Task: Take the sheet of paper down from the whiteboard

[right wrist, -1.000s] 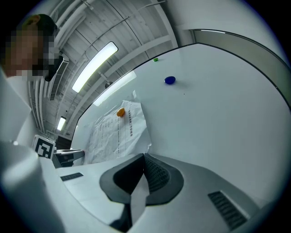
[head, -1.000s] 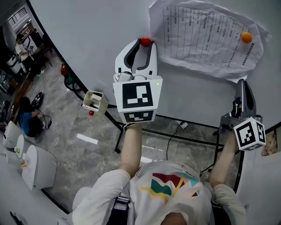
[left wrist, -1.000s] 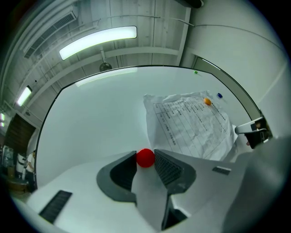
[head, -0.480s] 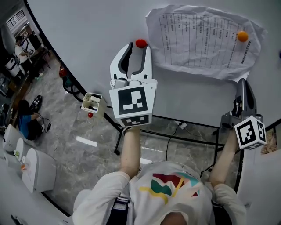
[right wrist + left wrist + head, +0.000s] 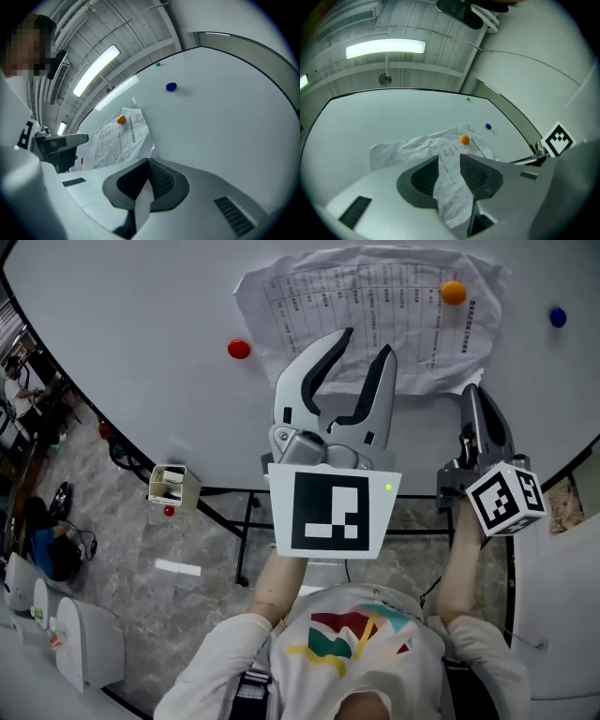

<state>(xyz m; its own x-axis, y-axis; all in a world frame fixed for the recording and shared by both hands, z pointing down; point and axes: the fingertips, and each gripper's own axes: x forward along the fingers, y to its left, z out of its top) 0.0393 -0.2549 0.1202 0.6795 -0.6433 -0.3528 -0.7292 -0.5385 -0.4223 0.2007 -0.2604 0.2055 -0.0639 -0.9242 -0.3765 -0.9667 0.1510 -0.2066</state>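
A crumpled printed sheet of paper (image 5: 375, 296) hangs on the whiteboard (image 5: 141, 296) under an orange magnet (image 5: 453, 292). A red magnet (image 5: 239, 349) sits on the bare board just left of the sheet. My left gripper (image 5: 364, 345) is open, and the sheet's loose lower edge (image 5: 450, 187) runs between its jaws without being pressed. In the left gripper view the orange magnet (image 5: 464, 139) lies just beyond the fingertips. My right gripper (image 5: 473, 395) is shut on the sheet's lower right corner, a strip of paper (image 5: 140, 197) showing between its jaws.
A blue magnet (image 5: 558, 317) is on the board right of the sheet, and a small green one (image 5: 158, 64) higher up. Below the board are its black stand legs (image 5: 246, 521), a small holder (image 5: 169, 486) on the frame, and a tiled floor with a seated person (image 5: 42, 540) at the left.
My left gripper has let go of the red magnet, which stays on the board, and has moved right to the sheet's lower edge. The right gripper has kept its place.
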